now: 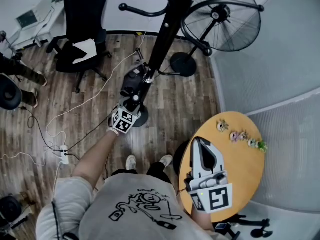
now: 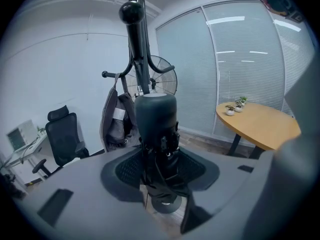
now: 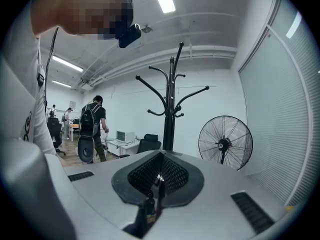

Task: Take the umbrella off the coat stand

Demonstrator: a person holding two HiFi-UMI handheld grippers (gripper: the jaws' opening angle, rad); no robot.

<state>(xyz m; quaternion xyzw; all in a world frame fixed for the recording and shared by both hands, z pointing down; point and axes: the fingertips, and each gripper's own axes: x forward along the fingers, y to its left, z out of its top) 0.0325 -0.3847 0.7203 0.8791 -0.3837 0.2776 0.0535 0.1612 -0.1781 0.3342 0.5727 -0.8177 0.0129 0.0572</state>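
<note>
The left tool point(image 1: 134, 100) is clamped on the folded black umbrella point(image 2: 156, 134). In the left gripper view its two jaws press on either side of the bundled fabric, and the umbrella's rounded end stands upright above them. In the head view the umbrella lies at about 9 o'clock of the coat stand point(image 1: 165, 39), just beside the black pole and above the stand's round base. No view shows whether it touches the pole. In the left gripper view a dark bag point(image 2: 117, 116) hangs from the stand at 10 o'clock of the umbrella, behind it.

The right tool point(image 1: 200, 146) has its jaws together with nothing between them. It hangs over the near edge of the round wooden surface point(image 1: 240, 169), at 4 o'clock in the head view, and points roughly level toward the stand. Little potted plants point(image 1: 240, 135) sit in a row along the far rim of that surface, at 1 o'clock of the right tool.

A standing fan point(image 1: 222, 19) is at 2 o'clock of the stand's base, and a black office chair point(image 1: 82, 29) is at 10 o'clock, both on the wood-plank floor point(image 1: 175, 99)
</note>
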